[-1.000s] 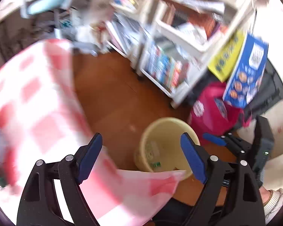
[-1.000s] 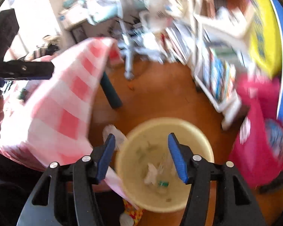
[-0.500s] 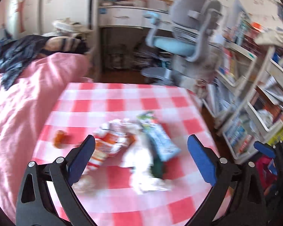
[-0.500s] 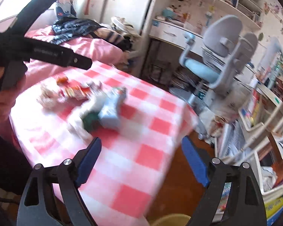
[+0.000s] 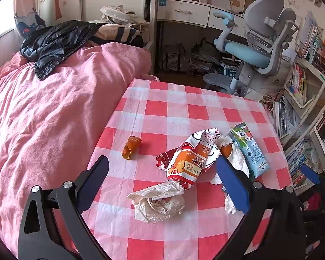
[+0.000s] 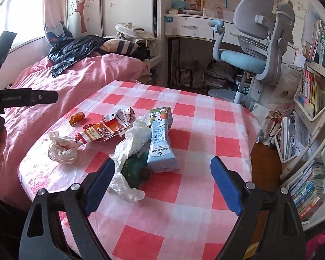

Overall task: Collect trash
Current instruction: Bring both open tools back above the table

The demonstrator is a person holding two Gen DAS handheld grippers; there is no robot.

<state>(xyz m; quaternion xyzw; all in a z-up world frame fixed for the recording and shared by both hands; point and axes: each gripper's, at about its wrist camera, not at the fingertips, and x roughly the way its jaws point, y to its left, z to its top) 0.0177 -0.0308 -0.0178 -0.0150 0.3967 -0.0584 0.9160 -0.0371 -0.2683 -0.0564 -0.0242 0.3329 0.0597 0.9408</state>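
A table with a red-and-white checked cloth [image 5: 173, 112] [image 6: 205, 130] carries the trash. On it lie an orange peel [image 5: 131, 147] [image 6: 77, 118], a torn orange-and-white snack wrapper [image 5: 189, 160] [image 6: 104, 130], a crumpled clear bag [image 5: 158, 203] [image 6: 61, 148], a light blue milk carton [image 5: 249, 150] [image 6: 161, 143], white tissue [image 6: 132, 143] and a dark green wad [image 6: 136, 171]. My left gripper [image 5: 161, 160] hovers open above the wrapper and the bag, holding nothing. My right gripper [image 6: 162, 162] hovers open near the carton's base, also holding nothing.
A bed with a pink duvet [image 5: 54, 108] and a black jacket [image 5: 58, 41] adjoins the table's left side. A grey-and-blue desk chair [image 5: 255, 49] stands beyond the table's far edge. Crowded bookshelves [image 5: 309, 99] line the right. A hand holds the left gripper's handle [image 6: 21, 97].
Both grippers swung up from over the yellow bin on the floor to above the table's trash. Their jaws spread wider on the way.
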